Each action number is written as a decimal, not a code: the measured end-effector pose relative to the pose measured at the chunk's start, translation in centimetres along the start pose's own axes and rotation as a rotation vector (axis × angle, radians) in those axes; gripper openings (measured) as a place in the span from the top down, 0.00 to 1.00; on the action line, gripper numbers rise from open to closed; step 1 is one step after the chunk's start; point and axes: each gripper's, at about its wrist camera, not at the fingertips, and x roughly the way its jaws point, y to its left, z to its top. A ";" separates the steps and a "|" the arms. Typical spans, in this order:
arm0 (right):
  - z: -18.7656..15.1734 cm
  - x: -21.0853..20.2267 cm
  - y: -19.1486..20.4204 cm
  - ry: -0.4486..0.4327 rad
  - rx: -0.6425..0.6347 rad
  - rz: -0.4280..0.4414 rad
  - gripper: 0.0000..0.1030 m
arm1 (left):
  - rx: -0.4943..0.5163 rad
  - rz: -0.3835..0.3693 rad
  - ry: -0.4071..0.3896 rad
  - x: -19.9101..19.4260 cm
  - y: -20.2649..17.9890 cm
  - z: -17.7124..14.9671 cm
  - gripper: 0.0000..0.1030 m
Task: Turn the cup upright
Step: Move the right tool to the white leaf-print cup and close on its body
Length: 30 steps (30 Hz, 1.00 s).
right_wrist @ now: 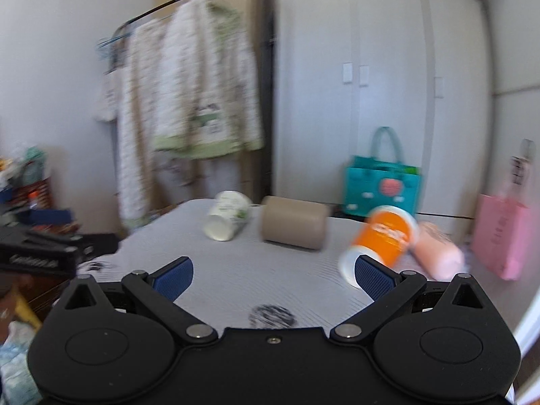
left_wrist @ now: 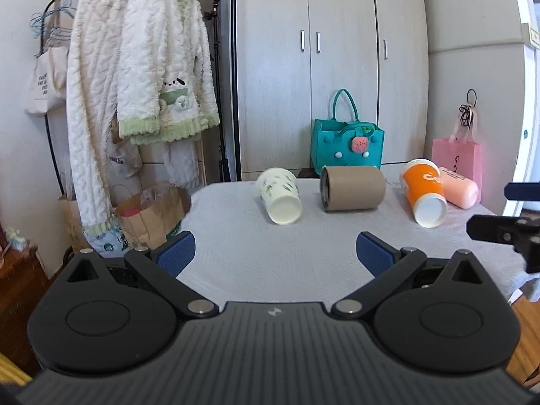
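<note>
Right wrist view blurred; orange cup's [right_wrist: 384, 239] print unreadable.

Even, soft daylight fills both views, brightest at the right edge; shadows under the cups are faint. Left wrist view is sharp, with fisheye bowing of the wardrobe [left_wrist: 332, 67]. Right wrist view is motion-blurred throughout, the orange cup [right_wrist: 384, 236] smeared.

The white cloth-covered table [left_wrist: 256, 256] is viewed low from its near edge by both wrist cameras, facing the pale grey wardrobe [left_wrist: 337, 67]. The same lying cups are shared, seen slightly nearer and blurred in the right view.
</note>
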 end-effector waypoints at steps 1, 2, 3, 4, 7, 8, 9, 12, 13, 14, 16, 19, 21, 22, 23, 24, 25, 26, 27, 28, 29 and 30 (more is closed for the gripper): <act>0.8 0.5 0.2 0.012 -0.008 0.036 0.00 | 0.005 -0.004 0.011 0.5 0.6 0.7 0.00; 1.4 0.9 0.4 0.026 -0.012 0.067 0.00 | 0.008 -0.009 0.022 1.0 1.1 1.4 0.00; 2.0 1.4 0.5 0.038 -0.015 0.098 0.00 | 0.009 -0.015 0.032 1.6 1.7 2.0 0.00; 2.6 1.9 0.7 0.050 -0.022 0.128 0.00 | 0.010 -0.020 0.041 2.2 2.3 2.7 0.00; 4.5 4.1 1.4 0.097 -0.037 0.207 0.00 | 0.024 -0.026 0.064 4.2 3.7 4.4 0.00; 5.0 5.0 1.7 0.113 -0.041 0.228 0.00 | 0.029 -0.029 0.068 5.0 4.1 4.9 0.00; 5.3 5.8 2.0 0.129 -0.042 0.247 0.00 | 0.030 -0.028 0.074 5.6 4.4 5.3 0.00; 6.3 8.9 3.2 0.173 -0.055 0.280 0.00 | 0.027 -0.048 0.089 7.9 5.3 6.6 0.00; 6.5 10.0 3.7 0.182 -0.069 0.281 0.00 | 0.019 -0.055 0.093 8.7 5.6 6.9 0.00; 6.8 11.0 4.1 0.193 -0.078 0.280 0.00 | 0.009 -0.067 0.098 9.6 5.9 7.3 0.00; 7.1 13.1 4.6 0.217 -0.085 0.282 0.00 | -0.011 -0.099 0.108 11.3 6.5 7.7 0.00; 7.2 16.9 5.5 0.237 -0.089 0.274 0.00 | -0.048 -0.103 0.121 13.8 7.5 7.8 0.00; 7.2 19.0 6.1 0.240 -0.102 0.232 0.00 | -0.070 -0.124 0.127 15.3 8.2 7.8 0.00; 7.0 20.1 6.5 0.241 -0.109 0.214 0.02 | -0.082 -0.143 0.130 16.0 8.4 7.7 0.00; 7.0 21.1 6.9 0.243 -0.114 0.201 0.04 | -0.095 -0.167 0.139 16.8 8.7 7.7 0.00; 6.9 21.9 7.1 0.248 -0.119 0.188 0.08 | -0.113 -0.196 0.154 17.8 8.9 7.6 0.00; 6.6 22.4 7.3 0.246 -0.129 0.174 0.10 | -0.129 -0.218 0.171 18.5 9.1 7.5 0.00; 6.5 23.0 7.6 0.244 -0.148 0.156 0.10 | -0.145 -0.234 0.188 19.2 9.3 7.4 0.00; 6.3 23.6 7.9 0.244 -0.167 0.136 0.11 | -0.163 -0.252 0.205 20.0 9.5 7.3 0.00; 6.2 24.0 8.2 0.246 -0.181 0.117 0.12 | -0.178 -0.266 0.216 20.4 9.7 7.1 0.00; 6.1 24.4 8.3 0.251 -0.185 0.111 0.13 | -0.195 -0.279 0.226 21.0 9.9 6.9 0.01; 6.0 24.9 8.3 0.257 -0.186 0.109 0.14 | -0.209 -0.286 0.235 21.5 10.0 6.7 0.01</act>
